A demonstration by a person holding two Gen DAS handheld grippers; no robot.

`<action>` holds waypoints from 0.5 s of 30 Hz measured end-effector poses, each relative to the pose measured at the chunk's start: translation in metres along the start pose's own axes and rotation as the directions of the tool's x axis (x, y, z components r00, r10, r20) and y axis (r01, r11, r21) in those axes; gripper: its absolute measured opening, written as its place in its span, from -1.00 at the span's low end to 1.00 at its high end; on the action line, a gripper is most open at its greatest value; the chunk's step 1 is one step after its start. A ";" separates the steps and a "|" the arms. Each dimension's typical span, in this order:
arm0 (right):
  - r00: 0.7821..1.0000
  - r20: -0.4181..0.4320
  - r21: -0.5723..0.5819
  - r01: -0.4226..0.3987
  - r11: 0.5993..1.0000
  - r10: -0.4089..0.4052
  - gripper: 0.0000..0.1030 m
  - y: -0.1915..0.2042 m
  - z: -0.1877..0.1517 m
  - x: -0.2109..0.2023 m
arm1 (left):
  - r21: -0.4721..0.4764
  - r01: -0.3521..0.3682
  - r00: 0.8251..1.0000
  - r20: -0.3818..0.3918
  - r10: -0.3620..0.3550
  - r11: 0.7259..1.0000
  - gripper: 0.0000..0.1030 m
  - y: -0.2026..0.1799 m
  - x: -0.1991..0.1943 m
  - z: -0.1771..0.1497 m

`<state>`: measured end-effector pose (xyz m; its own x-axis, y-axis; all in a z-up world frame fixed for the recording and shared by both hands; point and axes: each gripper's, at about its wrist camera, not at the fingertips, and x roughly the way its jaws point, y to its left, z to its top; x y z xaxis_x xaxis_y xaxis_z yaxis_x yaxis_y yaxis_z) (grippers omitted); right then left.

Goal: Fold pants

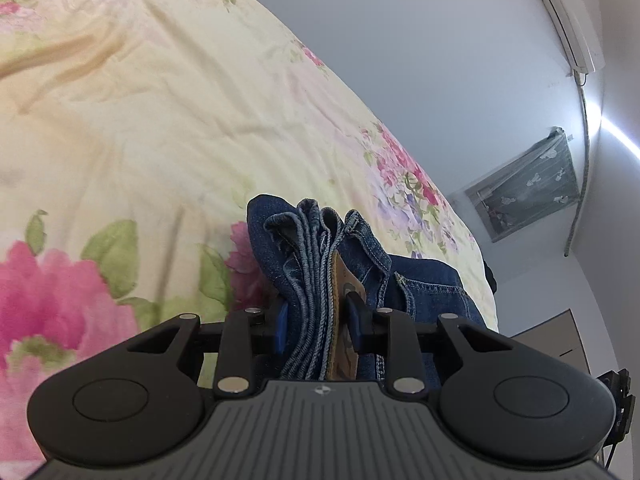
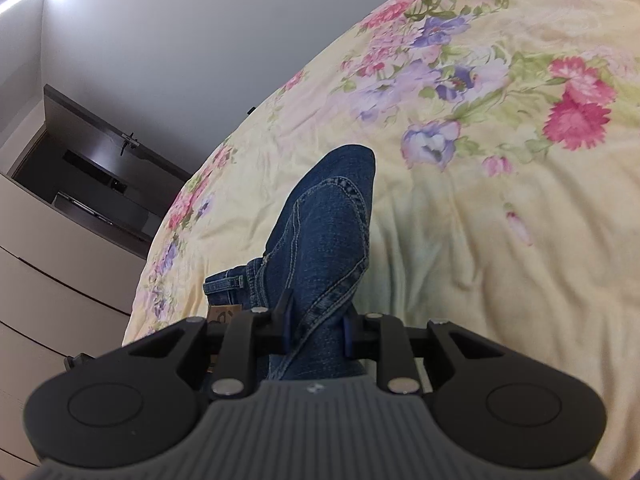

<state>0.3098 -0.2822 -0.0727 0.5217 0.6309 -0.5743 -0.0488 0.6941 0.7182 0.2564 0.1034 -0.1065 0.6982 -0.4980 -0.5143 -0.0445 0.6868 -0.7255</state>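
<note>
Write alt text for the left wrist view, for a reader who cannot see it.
The left gripper is shut on a thick bunch of blue jeans, several denim layers and a tan leather label pinched between its pads. Behind lies a pale yellow floral bedspread. To the right are a grey wall and a wall air conditioner.

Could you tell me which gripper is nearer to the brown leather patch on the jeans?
Left. The left gripper has its jaws clamped on the waistband with the leather patch between them; the right gripper grips denim elsewhere, patch off to its side.
</note>
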 end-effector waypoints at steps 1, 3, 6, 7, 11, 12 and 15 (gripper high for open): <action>1.000 -0.004 0.004 -0.012 1.000 0.012 -0.65 0.005 -0.002 0.005 | 0.003 -0.006 1.000 0.010 0.006 1.000 -0.39 0.002 -0.006 0.003; 0.999 -0.011 0.009 -0.035 0.999 0.035 -0.65 0.015 -0.006 0.017 | 0.020 -0.020 0.999 0.026 0.020 1.000 -0.39 0.007 -0.021 0.012; 0.997 -0.022 0.017 -0.073 0.997 0.073 -0.65 0.031 -0.010 0.038 | 0.033 -0.035 0.999 0.040 0.034 0.999 -0.41 0.019 -0.041 0.028; 0.996 -0.027 0.017 -0.087 0.996 0.087 -0.65 0.037 -0.011 0.047 | 0.029 -0.041 0.998 0.043 0.040 0.999 -0.41 0.025 -0.047 0.035; 0.988 -0.042 0.038 -0.148 0.988 0.150 -0.65 0.056 -0.019 0.086 | 0.047 -0.086 0.995 0.058 0.083 0.995 -0.41 0.044 -0.068 0.061; 0.985 -0.045 0.044 -0.162 0.986 0.164 -0.65 0.060 -0.020 0.098 | 0.048 -0.097 0.994 0.060 0.094 0.994 -0.41 0.048 -0.072 0.068; 0.978 -0.054 0.070 -0.196 0.978 0.200 -0.65 0.071 -0.021 0.132 | 0.063 -0.131 0.990 0.064 0.127 0.989 -0.41 0.061 -0.079 0.092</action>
<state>0.3574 -0.1425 -0.1060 0.4544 0.7749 -0.4394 -0.0903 0.5308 0.8427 0.2643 0.2327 -0.0682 0.7314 -0.3713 -0.5719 -0.0910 0.7781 -0.6215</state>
